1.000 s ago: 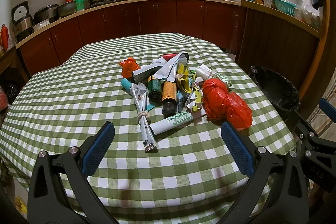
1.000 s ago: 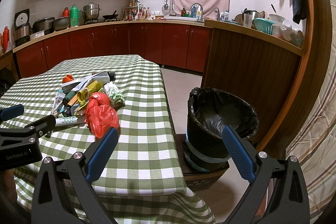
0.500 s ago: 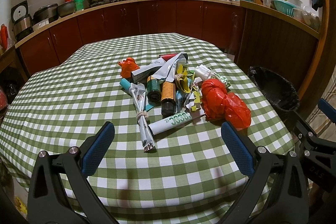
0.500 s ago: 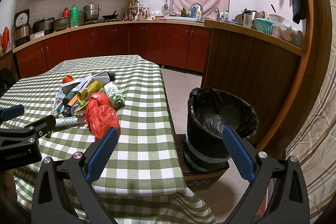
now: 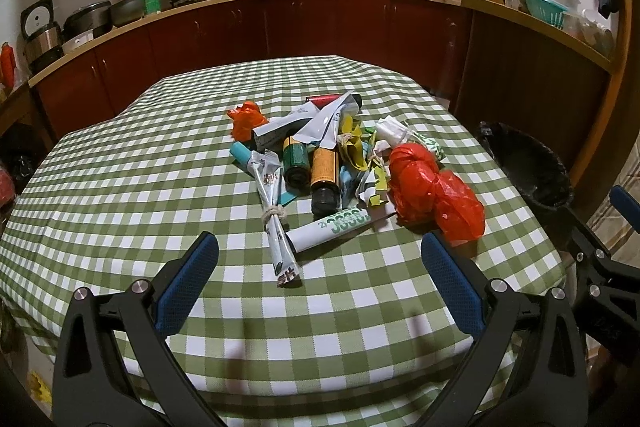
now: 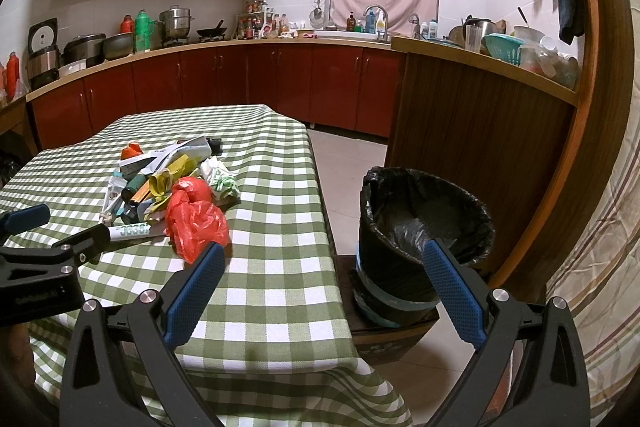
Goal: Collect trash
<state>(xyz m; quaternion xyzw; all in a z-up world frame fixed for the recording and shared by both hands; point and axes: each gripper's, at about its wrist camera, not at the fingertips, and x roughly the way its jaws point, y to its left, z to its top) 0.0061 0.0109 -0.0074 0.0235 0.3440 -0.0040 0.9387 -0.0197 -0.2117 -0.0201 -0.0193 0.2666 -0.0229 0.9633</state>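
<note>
A heap of trash lies mid-table on the green checked cloth [image 5: 120,195]: a red plastic bag [image 5: 432,191] at its right, an orange wad [image 5: 246,119] at the back left, two dark bottles [image 5: 324,171], a white tube with green print [image 5: 340,225] and a tied wrapper [image 5: 276,223] at the front. My left gripper [image 5: 318,263] hovers open just short of the tied wrapper, holding nothing. My right gripper [image 6: 320,267] is open and empty too, over the table's near right corner. The red plastic bag [image 6: 194,219] lies by its left finger, and the black-lined bin [image 6: 424,239] stands past its right finger.
The bin sits on a low wooden stand on the tiled floor, right of the table. Dark red cabinets and a cluttered counter [image 6: 224,45] run along the back and right. A wooden partition [image 6: 480,131] rises behind the bin. The left gripper [image 6: 52,251] shows in the right wrist view.
The left wrist view has shifted slightly; the trash pile sits a touch lower left in frame. Both grippers stay open and nothing on the table has moved.
</note>
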